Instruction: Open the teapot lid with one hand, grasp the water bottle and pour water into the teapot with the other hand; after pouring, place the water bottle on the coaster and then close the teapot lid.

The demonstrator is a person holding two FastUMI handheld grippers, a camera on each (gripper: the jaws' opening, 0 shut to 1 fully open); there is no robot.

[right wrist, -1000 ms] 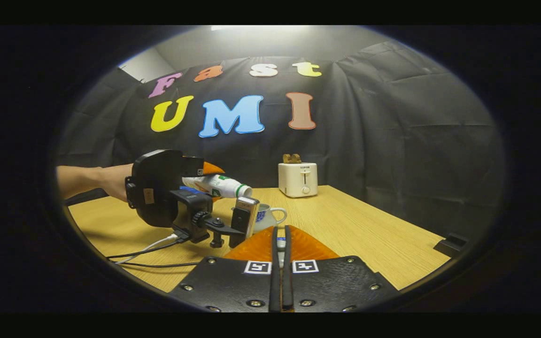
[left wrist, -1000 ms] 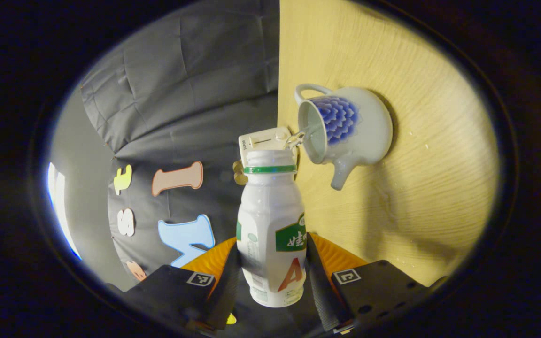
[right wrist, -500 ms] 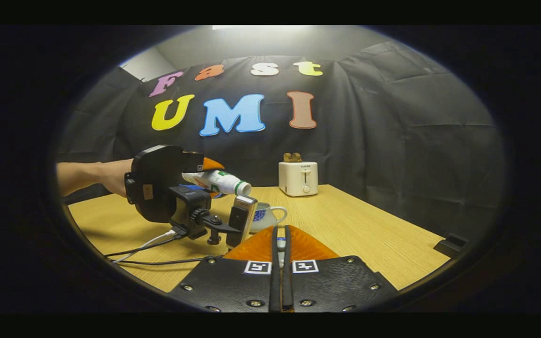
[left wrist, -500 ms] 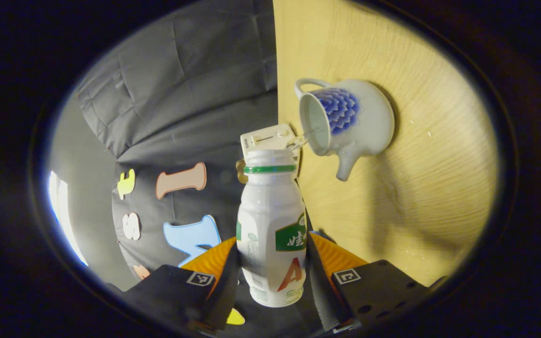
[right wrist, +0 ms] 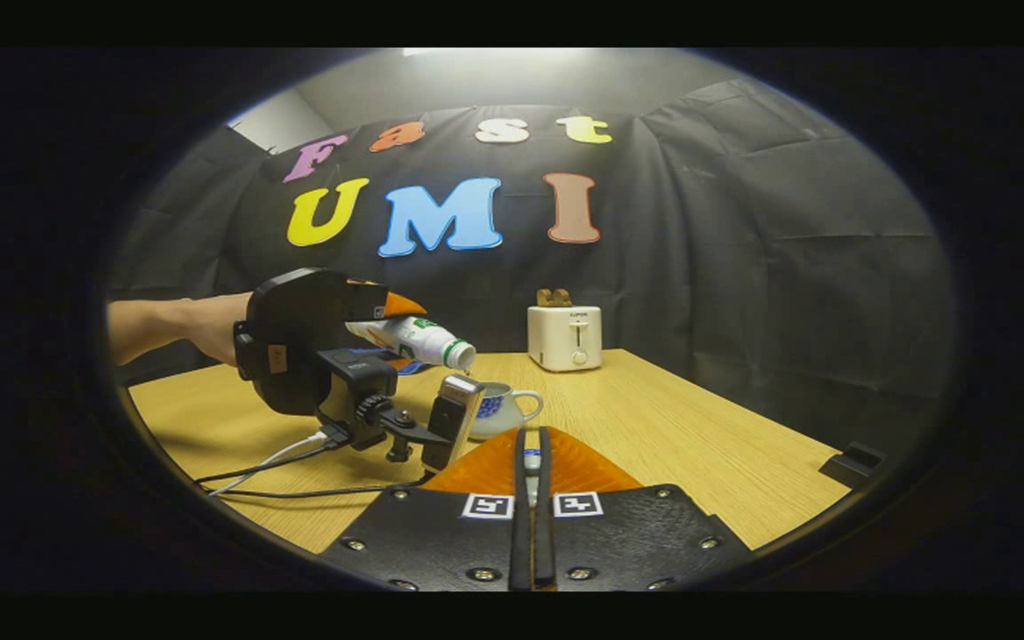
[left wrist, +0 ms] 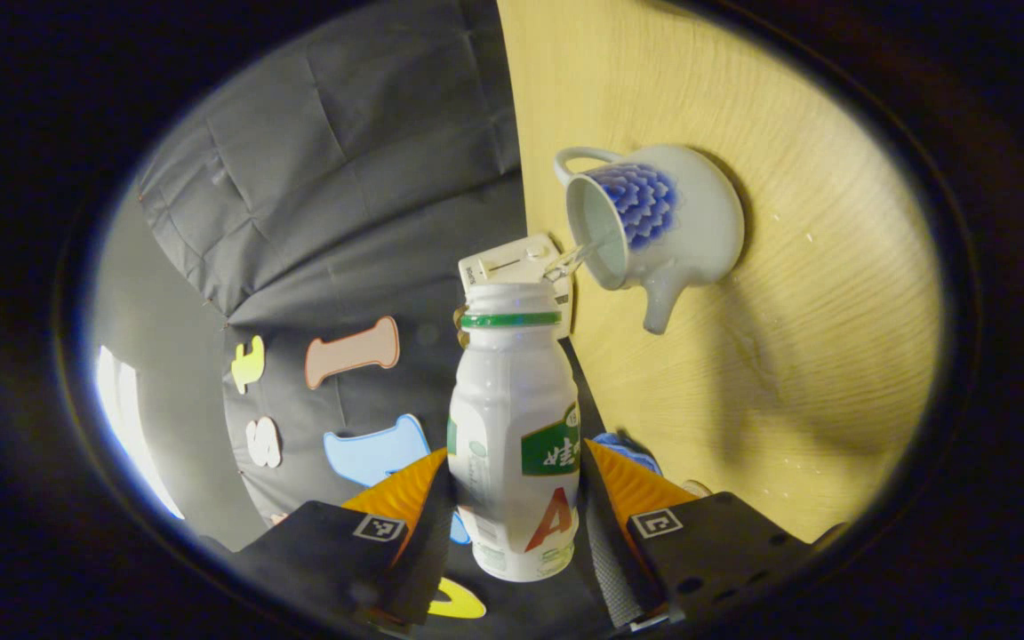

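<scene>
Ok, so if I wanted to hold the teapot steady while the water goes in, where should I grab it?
Take the teapot by its loop handle, pinching across the loop. The handle sticks out on the side opposite the spout and sits clear of the open mouth, where the water bottle is pouring. So come in from the handle side, not from above.

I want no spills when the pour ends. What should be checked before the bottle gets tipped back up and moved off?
1. Left tongs clamp the bottle on both sides: ok.
2. Bottle mouth over the teapot opening: ok.
3. Water stream lands inside the teapot: ok.
4. Water level in the teapot: cannot tell.
5. Lid held in the right tongs: cannot tell.
6. Coaster ready for the bottle: cannot tell.
</scene>
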